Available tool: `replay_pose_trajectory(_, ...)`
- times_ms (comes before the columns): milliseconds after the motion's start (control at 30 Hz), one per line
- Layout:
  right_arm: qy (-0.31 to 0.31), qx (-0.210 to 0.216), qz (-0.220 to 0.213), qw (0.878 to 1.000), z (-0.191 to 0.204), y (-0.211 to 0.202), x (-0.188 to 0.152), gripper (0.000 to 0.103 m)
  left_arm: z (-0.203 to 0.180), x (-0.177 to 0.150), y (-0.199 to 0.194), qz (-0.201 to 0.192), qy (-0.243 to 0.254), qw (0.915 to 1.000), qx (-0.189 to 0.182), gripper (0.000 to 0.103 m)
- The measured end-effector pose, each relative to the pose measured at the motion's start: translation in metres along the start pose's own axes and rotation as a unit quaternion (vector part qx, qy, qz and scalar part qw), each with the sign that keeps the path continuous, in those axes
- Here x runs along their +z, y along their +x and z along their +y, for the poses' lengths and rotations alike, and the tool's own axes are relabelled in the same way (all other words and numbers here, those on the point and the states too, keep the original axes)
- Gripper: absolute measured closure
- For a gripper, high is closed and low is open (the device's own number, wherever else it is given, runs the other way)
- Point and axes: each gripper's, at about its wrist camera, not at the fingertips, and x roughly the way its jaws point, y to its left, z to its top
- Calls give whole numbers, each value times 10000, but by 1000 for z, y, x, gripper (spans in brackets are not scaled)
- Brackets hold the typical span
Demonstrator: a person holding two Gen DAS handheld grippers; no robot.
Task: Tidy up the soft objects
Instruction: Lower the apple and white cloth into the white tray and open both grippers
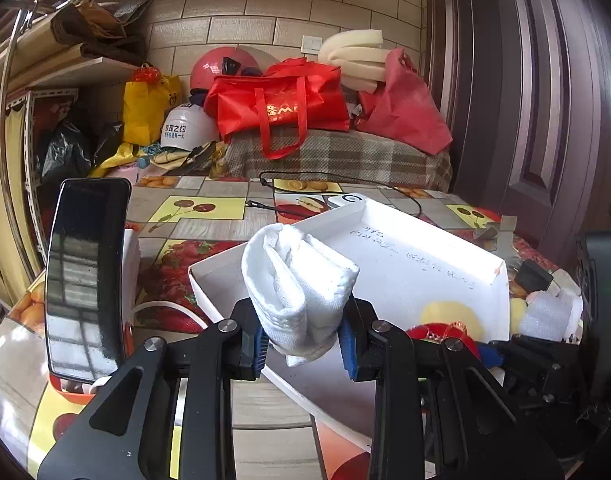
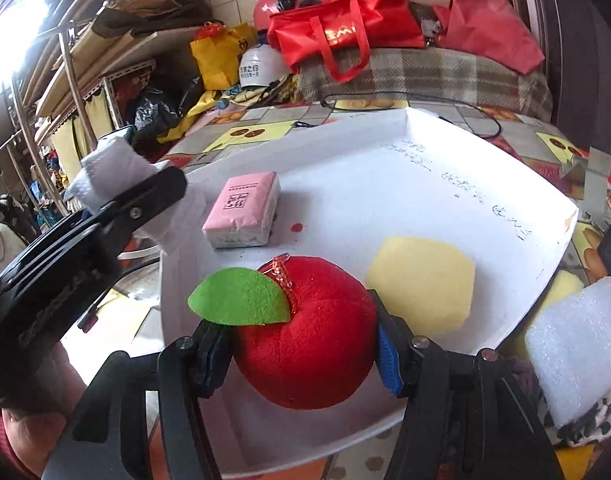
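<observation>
My left gripper is shut on a folded white cloth and holds it over the near left rim of the white box. The right wrist view shows that cloth at the box's left edge. My right gripper is shut on a red plush apple with a green leaf, low over the box near its front. A pink tissue pack and a yellow sponge lie in the box.
A phone stands upright at the left. White foam lies right of the box on the fruit-print tablecloth. A black cable runs behind the box. Red bags and helmets pile at the back.
</observation>
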Motion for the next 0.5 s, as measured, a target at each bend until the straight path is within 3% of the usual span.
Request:
replay_pose_trajectory(133,369,-519,-106,9979,-17,-1,7,43,-11,2,5,-24,252,9997,-2,75)
replay_pose_trajectory(267,651,-1085,-590,9902,-34,-12,16,43,-23,6,22,117,489,9986,-137,75)
replay_pose_trajectory(367,675,-1265,-847,9860,-35,-16,23,43,-29,11,39,280,517,9981,-177,75)
replay_pose_trajectory(500,663,-1345,-857,9850,-32,-14,25,43,-26,16,60,534,334,9979,-152,75)
